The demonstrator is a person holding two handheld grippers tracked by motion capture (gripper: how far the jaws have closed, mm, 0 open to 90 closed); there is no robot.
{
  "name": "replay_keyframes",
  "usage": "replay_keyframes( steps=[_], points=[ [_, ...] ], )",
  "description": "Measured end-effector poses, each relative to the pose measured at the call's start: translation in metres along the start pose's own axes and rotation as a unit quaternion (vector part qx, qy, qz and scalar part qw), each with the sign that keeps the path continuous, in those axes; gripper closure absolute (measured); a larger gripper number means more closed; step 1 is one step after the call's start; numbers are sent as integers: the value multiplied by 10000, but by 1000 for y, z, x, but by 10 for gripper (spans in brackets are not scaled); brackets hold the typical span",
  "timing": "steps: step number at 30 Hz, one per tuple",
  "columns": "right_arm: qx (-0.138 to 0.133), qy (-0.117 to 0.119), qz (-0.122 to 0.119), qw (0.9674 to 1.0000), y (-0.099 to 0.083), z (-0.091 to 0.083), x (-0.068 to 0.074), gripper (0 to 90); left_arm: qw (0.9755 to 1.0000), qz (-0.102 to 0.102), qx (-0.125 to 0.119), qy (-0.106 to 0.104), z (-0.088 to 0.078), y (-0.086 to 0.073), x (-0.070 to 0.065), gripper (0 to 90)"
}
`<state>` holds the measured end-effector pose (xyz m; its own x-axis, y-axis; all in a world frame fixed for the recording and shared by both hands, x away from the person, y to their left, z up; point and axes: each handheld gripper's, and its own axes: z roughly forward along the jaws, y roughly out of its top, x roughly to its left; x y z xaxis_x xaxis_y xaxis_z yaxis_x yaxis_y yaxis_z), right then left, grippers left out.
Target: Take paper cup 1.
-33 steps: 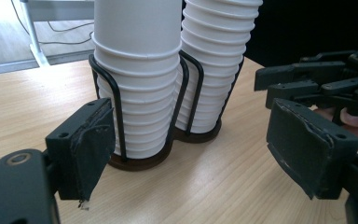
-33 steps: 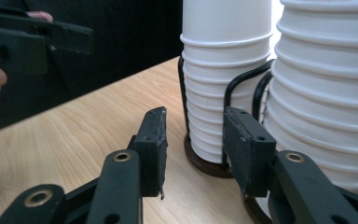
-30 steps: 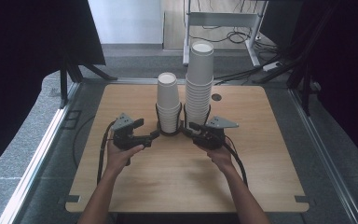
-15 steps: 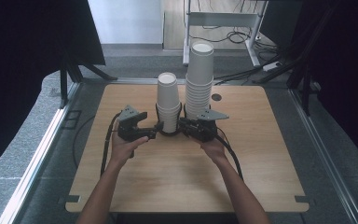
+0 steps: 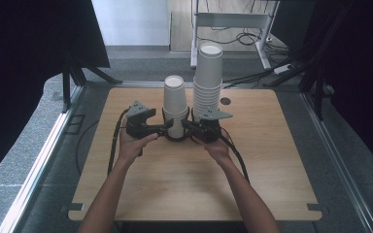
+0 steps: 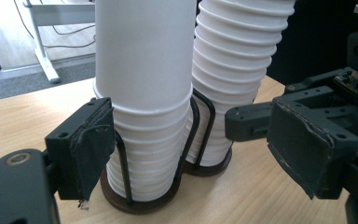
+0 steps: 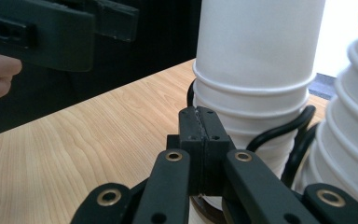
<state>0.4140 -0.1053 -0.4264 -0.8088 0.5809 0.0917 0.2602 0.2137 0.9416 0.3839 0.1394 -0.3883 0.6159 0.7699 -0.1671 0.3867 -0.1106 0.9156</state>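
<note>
Two stacks of white paper cups stand upside down in a black wire holder at the middle of the table: a short stack and a taller one to its right. My left gripper is at the short stack's left side, open, its pads wide apart with the short stack between them, and the far pad clear of it. My right gripper points at the short stack from the right. Its jaws have just been closing and now stand shut with nothing between them.
The wooden table has bare room in front of and beside the stacks. A small dark hole sits behind the tall stack. Cables trail from both grippers toward the person. Dark curtains and a metal frame lie beyond the table.
Both hands have moved forward and inward toward the cup holder. The right gripper's jaws have closed together.
</note>
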Motion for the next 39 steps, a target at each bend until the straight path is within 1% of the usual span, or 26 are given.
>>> replay_keyframes(
  steps=[1, 3, 7, 10, 12, 13, 15, 16, 19, 20, 24, 25, 27, 28, 35, 36, 39],
  points=[
    [-12, -8, -46, 10000, 1, 3, 0, 898, 10000, 20, 43, 14, 2, 1, 1, 156],
    [45, -9, -4, 10000, 1, 6, -1, 898, 10000, 17, 89, 0, 4, 2, 1, 148],
    [99, -19, -17, 9999, 2, 12, -3, 898, 9999, 17, 102, 67, 10, 4, 3, 123],
    [134, -15, 21, 9999, 2, 17, -5, 898, 9998, -11, 87, 152, 13, 7, 5, 114],
    [147, -17, 31, 9999, 2, 18, -5, 898, 9998, -65, 22, 195, 14, 7, 8, 114],
    [165, -19, 48, 9999, 1, 19, -6, 898, 9997, -105, 27, 196, 15, 8, 10, 114],
    [185, -19, 63, 9998, 2, 22, -6, 898, 9996, -114, 85, 247, 17, 10, 13, 112],
    [165, -32, 19, 9999, 2, 23, -7, 898, 9996, -107, 87, 258, 18, 11, 14, 111],
    [162, -26, 71, 9998, 2, 24, -7, 898, 9996, -88, 91, 263, 21, 15, 15, 96],
    [172, -38, 67, 9998, 1, 24, -7, 898, 9996, -59, 54, 289, 22, 17, 15, 96],
    [157, -46, 117, 9998, 0, 26, -10, 898, 9997, -13, 92, 222, 26, 21, 15, 73],
    [151, -37, 170, 9997, 0, 27, -11, 898, 9997, -17, 99, 234, 28, 22, 15, 71],
    [154, -32, 171, 9997, -1, 28, -11, 898, 9995, -6, 144, 291, 31, 24, 15, 72],
    [147, -30, 187, 9997, -1, 29, -11, 898, 9994, -17, 104, 335, 33, 25, 15, 74],
    [159, -55, 144, 9998, -3, 32, -14, 897, 9993, -47, 142, 355, 41, 28, 17, 71],
    [201, -49, 203, 9996, -4, 33, -14, 897, 9992, -41, 152, 372, 44, 28, 17, 71],
    [185, -37, 230, 9996, -4, 33, -14, 897, 9992, -6, 166, 367, 47, 29, 17, 64]
  ],
)
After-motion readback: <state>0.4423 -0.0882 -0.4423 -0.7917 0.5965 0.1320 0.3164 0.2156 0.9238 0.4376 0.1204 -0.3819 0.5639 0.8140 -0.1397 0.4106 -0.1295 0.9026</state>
